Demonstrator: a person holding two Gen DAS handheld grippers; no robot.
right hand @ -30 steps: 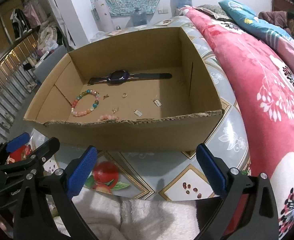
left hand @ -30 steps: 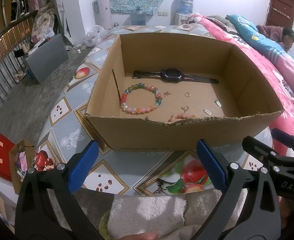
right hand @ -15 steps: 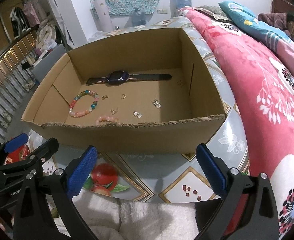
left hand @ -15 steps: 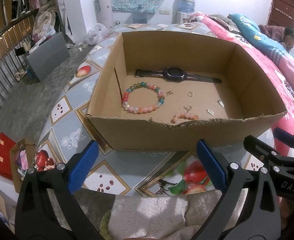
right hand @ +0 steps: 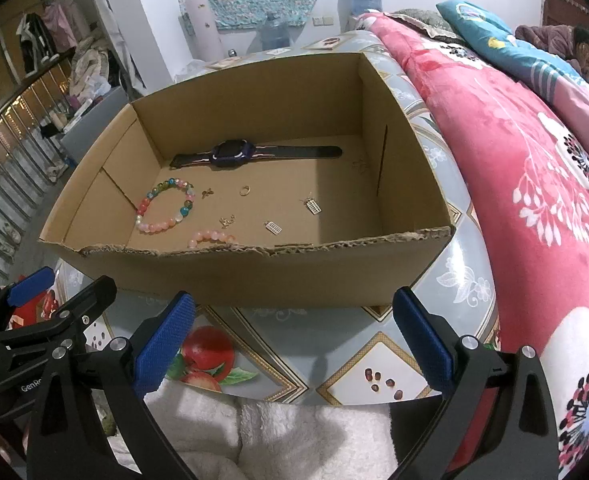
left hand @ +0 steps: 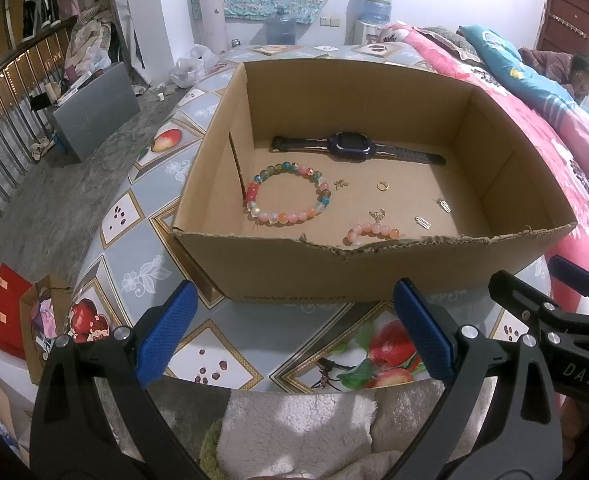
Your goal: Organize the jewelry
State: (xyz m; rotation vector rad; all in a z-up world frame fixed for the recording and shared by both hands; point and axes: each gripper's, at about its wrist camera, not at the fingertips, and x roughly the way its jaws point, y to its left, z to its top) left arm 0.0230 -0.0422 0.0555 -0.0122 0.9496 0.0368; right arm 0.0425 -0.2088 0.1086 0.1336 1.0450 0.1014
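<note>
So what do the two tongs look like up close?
The left tongs and right tongs match: black angular plastic frames with silver screws and two blue, dimple-textured fingers. White lettering marks the frames, "DAS" on the right one and "GenRo" on the left.

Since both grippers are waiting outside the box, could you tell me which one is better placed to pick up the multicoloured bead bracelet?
Probably the left gripper: the bracelet lies at the cardboard box's left side, nearer it than the open right gripper.

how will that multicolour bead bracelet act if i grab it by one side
The multicolour bead bracelet is separate beads on a loop, so it will probably sag, not stay round. The glossy round beads may slip or roll between pads. It looks light, likely sliding on the cardboard box floor if nudged.
</note>
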